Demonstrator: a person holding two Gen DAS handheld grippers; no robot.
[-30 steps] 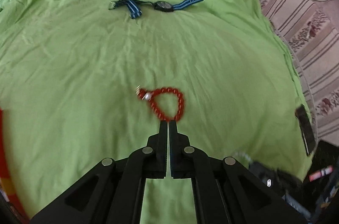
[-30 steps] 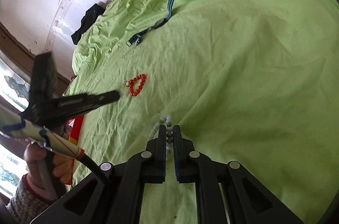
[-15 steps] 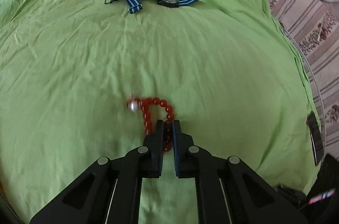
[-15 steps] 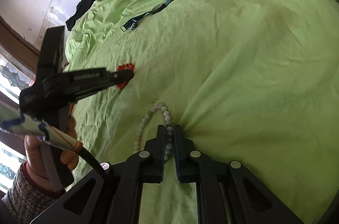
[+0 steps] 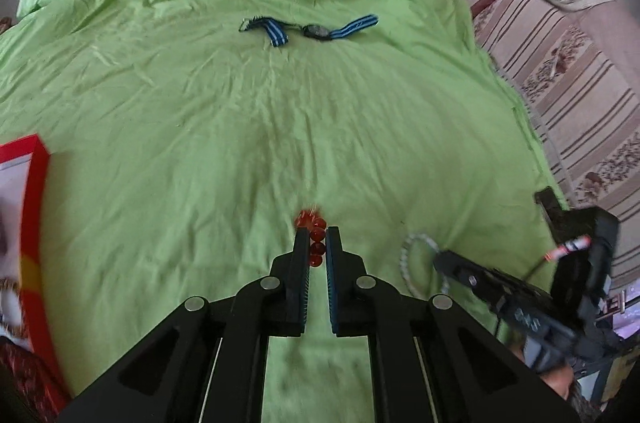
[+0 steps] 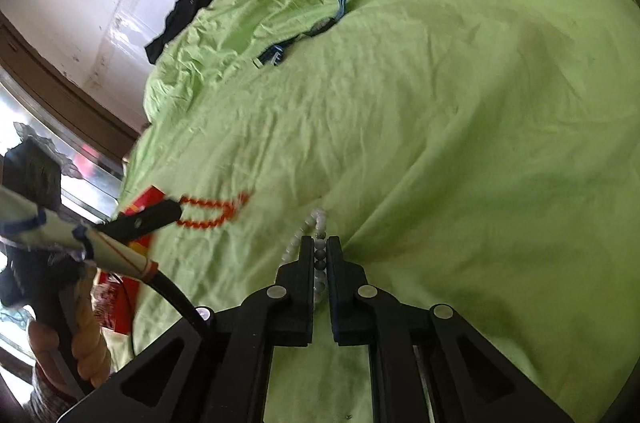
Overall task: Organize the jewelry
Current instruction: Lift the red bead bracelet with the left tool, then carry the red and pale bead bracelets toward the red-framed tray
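Observation:
My left gripper is shut on a red bead bracelet and holds it above the green sheet; in the right wrist view the bracelet hangs stretched from the left gripper. My right gripper is shut on a pale bead bracelet, which also shows in the left wrist view at the right gripper's tip. A watch with a blue striped strap lies far up the sheet, also in the right wrist view.
A red box lies at the left edge of the green sheet, also in the right wrist view. A striped sofa stands to the right. Dark clothing lies by the wall.
The left gripper closed on the red bracelet and lifted it off the sheet, pulling back toward the red box. The right gripper stays shut on the pale bracelet.

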